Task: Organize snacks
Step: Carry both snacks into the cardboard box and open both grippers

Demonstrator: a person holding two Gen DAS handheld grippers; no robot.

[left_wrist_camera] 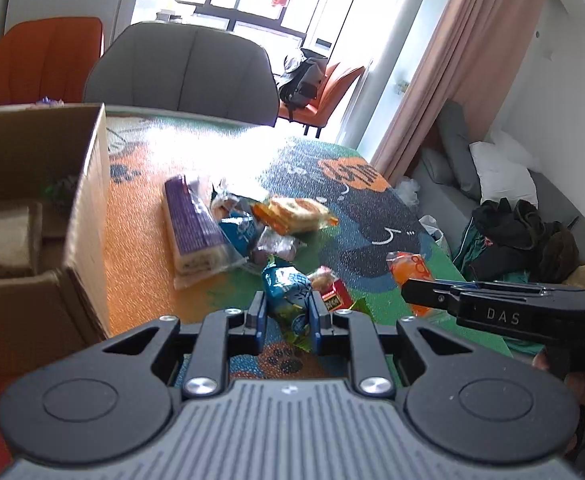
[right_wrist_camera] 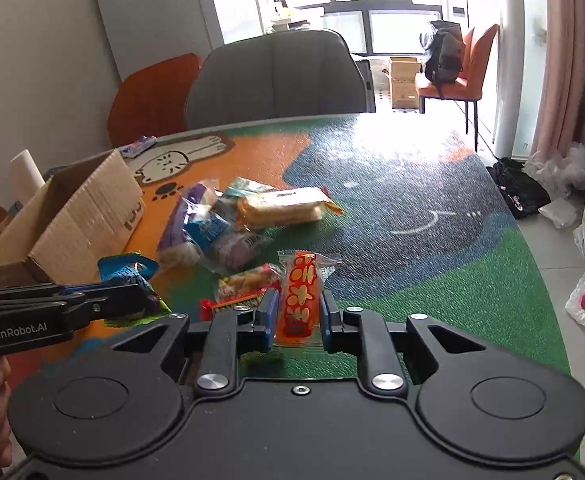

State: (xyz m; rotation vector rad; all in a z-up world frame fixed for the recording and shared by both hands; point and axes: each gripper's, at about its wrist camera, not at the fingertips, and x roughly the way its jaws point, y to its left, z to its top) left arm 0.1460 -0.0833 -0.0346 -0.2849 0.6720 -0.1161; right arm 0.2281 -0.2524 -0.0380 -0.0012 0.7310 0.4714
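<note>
- Gripping a blue snack packet [left_wrist_camera: 288, 296], the left gripper [left_wrist_camera: 287, 316] is seen low over the patterned table mat [left_wrist_camera: 140, 240]; its jaws are closed on the packet's sides, and the same packet [right_wrist_camera: 130, 276] is seen at the left of the right wrist view, pinched in that gripper [right_wrist_camera: 132, 294].
- An orange snack packet [right_wrist_camera: 300, 294] is held upright by the right gripper [right_wrist_camera: 297, 316], jaws pressed against both of its sides; from the left wrist camera this packet [left_wrist_camera: 408, 268] is glimpsed at the right, just beyond the right gripper [left_wrist_camera: 406, 294].
- A red-and-yellow packet [right_wrist_camera: 244, 286] is seen lying on the mat between the two held packets, just left of the orange one.
- A loose pile is shown farther out on the table: a purple packet [left_wrist_camera: 194, 220], a yellow-orange sandwich packet [right_wrist_camera: 282, 208] on its far right side, and a pale lilac packet [right_wrist_camera: 238, 248] at its near edge; several wrappers in the pile cannot be told apart.
- An open cardboard box [left_wrist_camera: 88, 208] is seen at the left of the table, with a pale wrapped item [left_wrist_camera: 6, 240] inside.
- A grey chair [right_wrist_camera: 276, 76] is drawn up at the far edge; an orange chair [left_wrist_camera: 42, 60] is seen to its left.
</note>
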